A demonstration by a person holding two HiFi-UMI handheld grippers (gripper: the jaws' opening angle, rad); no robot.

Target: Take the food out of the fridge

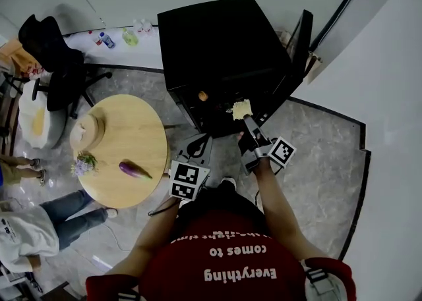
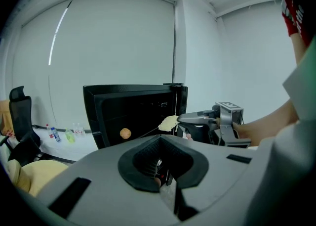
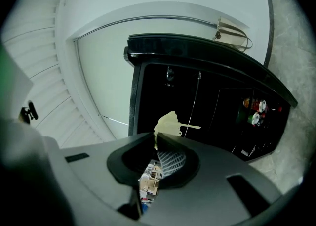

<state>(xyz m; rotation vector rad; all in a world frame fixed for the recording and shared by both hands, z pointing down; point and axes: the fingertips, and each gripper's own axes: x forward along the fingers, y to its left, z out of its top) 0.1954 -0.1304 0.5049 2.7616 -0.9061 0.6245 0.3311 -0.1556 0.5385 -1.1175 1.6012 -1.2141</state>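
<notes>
Roughly in the middle of the task, as it seems. Pinching a pale yellow piece of food (image 1: pixel 241 109) with the right gripper (image 1: pixel 246 119), closed tight on its edge, right at the mouth of the open black fridge (image 1: pixel 224 36) (in front of the dark opening, not yet carried away from it). Holding the left gripper (image 1: pixel 195 151) lower and nearer to the body, jaws together with nothing between them. Left to do, by judgement: bringing this piece over to the round wooden table (image 1: pixel 142 132), well apart on the left, and then fetching the small round orange item (image 1: pixel 203 96) lying inside on a shelf. On the table already a purple eggplant (image 1: pixel 134 170); impossible to tell whether from the fridge. Also some cans (image 3: pixel 254 112) in the door, maybe not counting as food.
</notes>
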